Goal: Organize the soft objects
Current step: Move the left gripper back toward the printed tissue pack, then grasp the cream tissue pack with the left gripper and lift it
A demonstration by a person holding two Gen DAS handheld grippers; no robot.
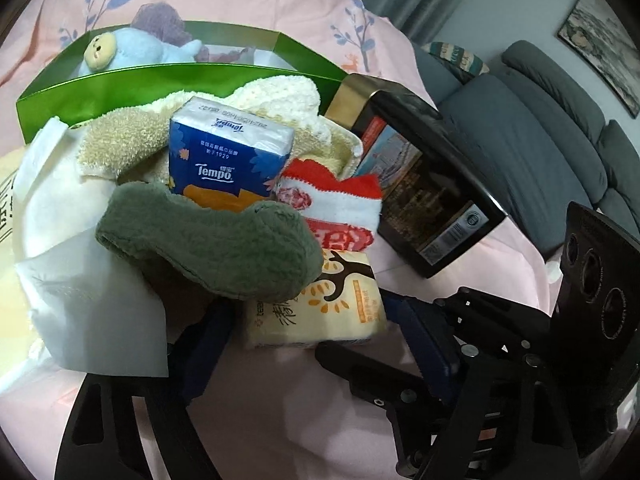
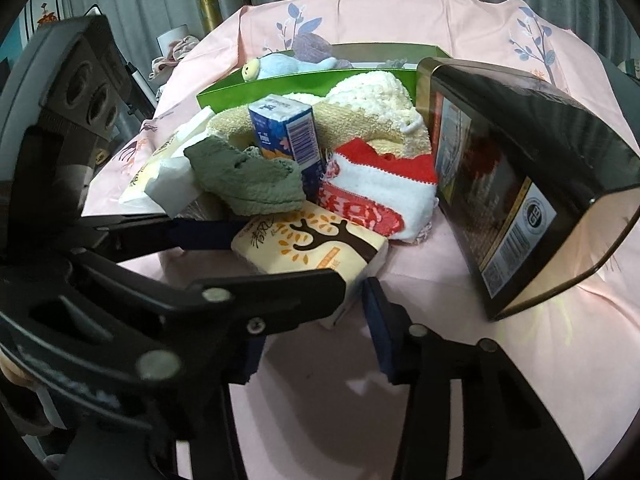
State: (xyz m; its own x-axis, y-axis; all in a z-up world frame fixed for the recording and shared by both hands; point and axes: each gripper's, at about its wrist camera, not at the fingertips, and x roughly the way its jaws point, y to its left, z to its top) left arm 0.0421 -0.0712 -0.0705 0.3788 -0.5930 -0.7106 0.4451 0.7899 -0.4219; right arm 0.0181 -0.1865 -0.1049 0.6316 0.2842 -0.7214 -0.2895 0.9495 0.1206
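Pile of soft things on a pink sheet (image 2: 460, 288). Yellow tissue pack (image 2: 316, 244) lies at the front of the pile, flat on the sheet. Right claw (image 2: 340, 312) has its jaws on either side of the pack's near corner; can't tell if the pads press it yet. Left claw (image 1: 308, 344) is open, jaws straddling the same pack, one finger tucked under the green fuzzy cloth (image 1: 224, 240). Blue Tempo tissue pack (image 1: 228, 152) stands upright behind the green cloth. Red-white towel (image 2: 372, 196) is just beside it. Cream towel (image 2: 376, 108) is behind. Green box (image 1: 160, 80) at the back holds a blue plush toy (image 1: 132, 50). Black tin (image 2: 520, 184) is tilted to the right.
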